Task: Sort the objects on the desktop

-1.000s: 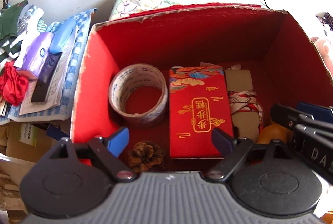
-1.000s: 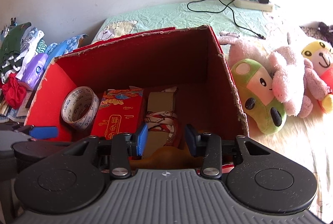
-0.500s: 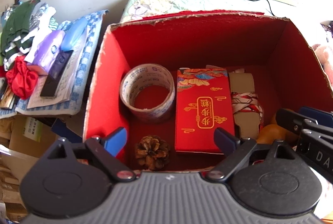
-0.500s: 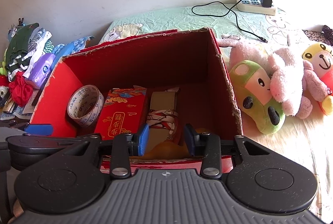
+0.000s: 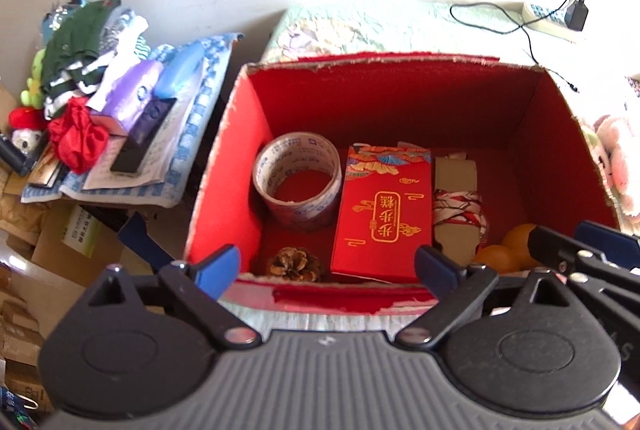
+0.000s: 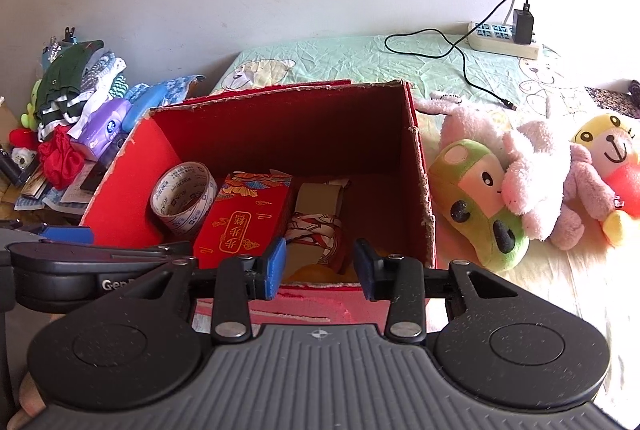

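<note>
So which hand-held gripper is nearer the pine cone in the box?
Left. The left hand-held gripper hangs open just above the pine cone at the box's near wall; the right hand-held gripper sits at the far side, over the orange balls.

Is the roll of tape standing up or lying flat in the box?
Lying flat. The tape roll rests on the red box floor with its round hole facing up.

Matt red cardboard box (image 5: 224, 198), torn rough rim
</note>
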{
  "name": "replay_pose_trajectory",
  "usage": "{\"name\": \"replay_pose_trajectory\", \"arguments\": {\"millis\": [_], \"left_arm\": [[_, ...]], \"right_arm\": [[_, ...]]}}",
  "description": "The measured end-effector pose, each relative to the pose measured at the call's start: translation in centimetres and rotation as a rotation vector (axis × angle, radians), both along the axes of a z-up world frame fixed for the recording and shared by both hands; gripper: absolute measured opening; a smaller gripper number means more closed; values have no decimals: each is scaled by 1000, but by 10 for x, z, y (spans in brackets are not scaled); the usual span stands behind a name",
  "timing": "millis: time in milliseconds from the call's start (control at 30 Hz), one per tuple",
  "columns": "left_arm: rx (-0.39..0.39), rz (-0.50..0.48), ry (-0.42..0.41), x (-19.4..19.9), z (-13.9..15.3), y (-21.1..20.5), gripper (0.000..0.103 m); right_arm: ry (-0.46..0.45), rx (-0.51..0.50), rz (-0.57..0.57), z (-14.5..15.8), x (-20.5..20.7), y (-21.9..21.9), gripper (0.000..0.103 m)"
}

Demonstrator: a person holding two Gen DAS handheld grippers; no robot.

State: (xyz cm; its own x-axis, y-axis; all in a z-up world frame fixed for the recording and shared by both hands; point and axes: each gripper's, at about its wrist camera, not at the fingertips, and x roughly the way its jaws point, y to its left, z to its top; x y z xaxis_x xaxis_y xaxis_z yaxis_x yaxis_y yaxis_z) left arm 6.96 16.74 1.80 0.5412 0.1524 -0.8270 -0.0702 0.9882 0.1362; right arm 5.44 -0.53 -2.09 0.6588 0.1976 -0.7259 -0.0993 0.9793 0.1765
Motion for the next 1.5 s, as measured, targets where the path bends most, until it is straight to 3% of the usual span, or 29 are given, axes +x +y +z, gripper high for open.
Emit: {"name": "replay_pose_trajectory", "arguments": {"millis": [167, 400, 1133, 1500], "left_arm": [[24, 23, -15, -14, 5, -8, 98], [4, 38, 44, -22, -11, -16, 98], [-18, 53, 270, -48, -81, -25, 98], [-9, 113, 268, -69, -80, -10, 98]], "right_arm": [[-20, -8, 17, 5, -11, -5, 40], [-19, -17, 38, 3, -23, -10, 41], [187, -18, 52, -48, -49, -14, 41], [186, -8, 114, -47, -58, -3, 41]]}}
